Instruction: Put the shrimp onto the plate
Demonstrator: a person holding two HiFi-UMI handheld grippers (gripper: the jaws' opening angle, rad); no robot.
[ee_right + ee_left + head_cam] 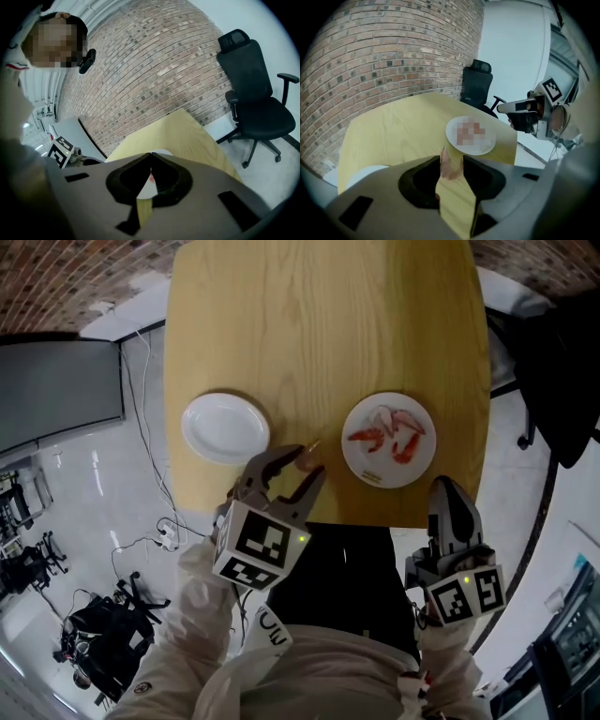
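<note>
Your left tool is clamped on a shrimp. In the left gripper view the pale pink body stands pinched between the two tips, with its end poking out past them. The shrimp sits in the gap between the two plates, close to the near edge of the worktop. Whether it touches the wood or hangs just above it cannot be told.

The empty plate lies to the left of your left tool, white and bare, well in from the worktop's left edge. The second plate lies to the right and carries the other shrimps, red and pink, spread over its middle.

Your right tool has its jaws together, the tips meeting with nothing gripped. It sits off the near right corner of the worktop, just below the second plate in the head view, and points toward that plate. Through the slit under its tips, the right gripper view shows a sliver of white plate and a speck of red.

A black office chair stands on the light floor beyond the far side of the worktop. A brick wall runs behind it.
</note>
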